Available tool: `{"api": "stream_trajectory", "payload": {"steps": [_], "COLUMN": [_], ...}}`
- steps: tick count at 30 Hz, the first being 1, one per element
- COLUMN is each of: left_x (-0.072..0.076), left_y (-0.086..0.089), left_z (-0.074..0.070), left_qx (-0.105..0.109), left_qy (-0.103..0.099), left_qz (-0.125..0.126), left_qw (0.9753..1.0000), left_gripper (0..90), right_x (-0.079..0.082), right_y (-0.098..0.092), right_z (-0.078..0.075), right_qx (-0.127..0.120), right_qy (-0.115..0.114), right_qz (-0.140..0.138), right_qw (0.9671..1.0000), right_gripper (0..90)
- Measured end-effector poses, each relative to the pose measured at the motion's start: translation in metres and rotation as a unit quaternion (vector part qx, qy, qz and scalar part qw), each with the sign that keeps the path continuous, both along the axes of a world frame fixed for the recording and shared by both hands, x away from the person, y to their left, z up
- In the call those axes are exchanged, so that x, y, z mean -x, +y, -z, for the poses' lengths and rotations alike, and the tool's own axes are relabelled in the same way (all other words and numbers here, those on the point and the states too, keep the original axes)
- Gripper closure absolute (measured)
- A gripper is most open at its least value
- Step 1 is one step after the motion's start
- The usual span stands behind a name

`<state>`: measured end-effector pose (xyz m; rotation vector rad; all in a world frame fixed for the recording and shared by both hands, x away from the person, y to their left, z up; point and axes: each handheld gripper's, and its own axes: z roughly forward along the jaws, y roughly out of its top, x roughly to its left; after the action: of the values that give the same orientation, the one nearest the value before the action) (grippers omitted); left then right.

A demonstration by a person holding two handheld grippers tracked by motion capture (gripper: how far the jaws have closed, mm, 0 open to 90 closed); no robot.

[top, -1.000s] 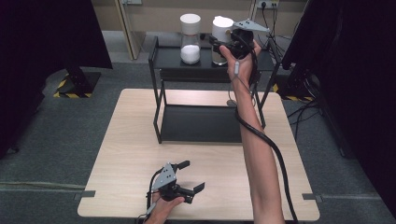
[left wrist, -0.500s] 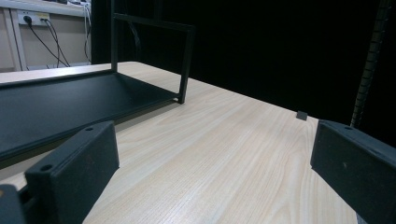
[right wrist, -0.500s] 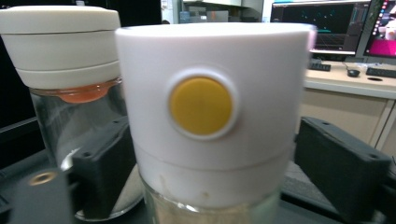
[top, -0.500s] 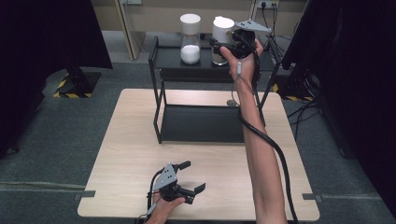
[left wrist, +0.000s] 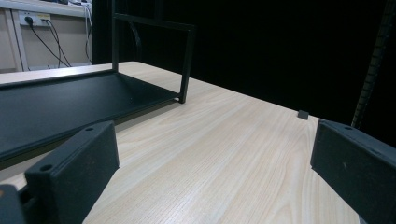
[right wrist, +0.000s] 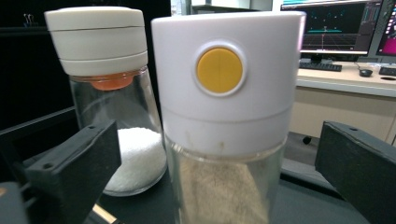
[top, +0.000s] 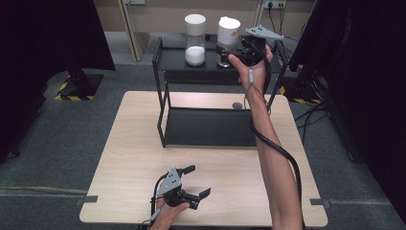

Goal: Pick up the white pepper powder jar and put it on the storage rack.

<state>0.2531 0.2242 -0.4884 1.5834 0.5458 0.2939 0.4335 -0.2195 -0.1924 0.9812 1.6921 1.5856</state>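
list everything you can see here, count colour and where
shaker jars: 2, clear glass with white caps; one with white grains, one with brownish powder and a yellow button, on the rack's top shelf
rack: 1, black metal, two shelves, far half of the table
table: 1, light wood, centre
small dark disc: 1, on the table beside the rack
right gripper: 1, black, open, jaws either side of the yellow-button jar
left gripper: 1, black, open, low over the table's near edge
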Motion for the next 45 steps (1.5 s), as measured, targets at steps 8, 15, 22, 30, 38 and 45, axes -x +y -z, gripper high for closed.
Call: {"api": "stream_trajectory", "payload": {"steps": [8,15,22,30,38,45], "left_x": [0.0,0.0,0.0,0.0,0.0,0.0], "left_y": [0.0,0.001,0.0,0.0,0.0,0.0], "left_z": [0.0,0.0,0.0,0.001,0.001,0.001], "left_qx": [-0.002,-0.003,-0.005,-0.004,-0.005,-0.005], "left_qy": [0.0,0.0,0.0,0.003,0.003,0.003], "left_qz": [-0.002,-0.003,-0.005,-0.005,-0.005,-0.007], "left_qw": [1.0,1.0,1.0,1.0,1.0,1.0], "left_gripper": [0.3,0.3,0.3,0.3,0.3,0.3], "right_x": [0.016,0.03,0.05,0.073,0.092,0.104], "right_y": [-0.013,-0.023,-0.033,-0.044,-0.051,-0.055], "right_z": [0.006,0.015,0.025,0.041,0.06,0.078], "right_qx": [-0.009,-0.014,-0.013,-0.015,-0.017,-0.017], "right_qy": [-0.012,-0.018,-0.027,-0.035,-0.038,-0.039], "right_qz": [-0.021,-0.041,-0.066,-0.096,-0.126,-0.147], "right_qw": [0.9997,0.9989,0.9974,0.9946,0.9912,0.9882], "right_gripper": [0.4,0.4,0.4,0.4,0.4,0.4]}}
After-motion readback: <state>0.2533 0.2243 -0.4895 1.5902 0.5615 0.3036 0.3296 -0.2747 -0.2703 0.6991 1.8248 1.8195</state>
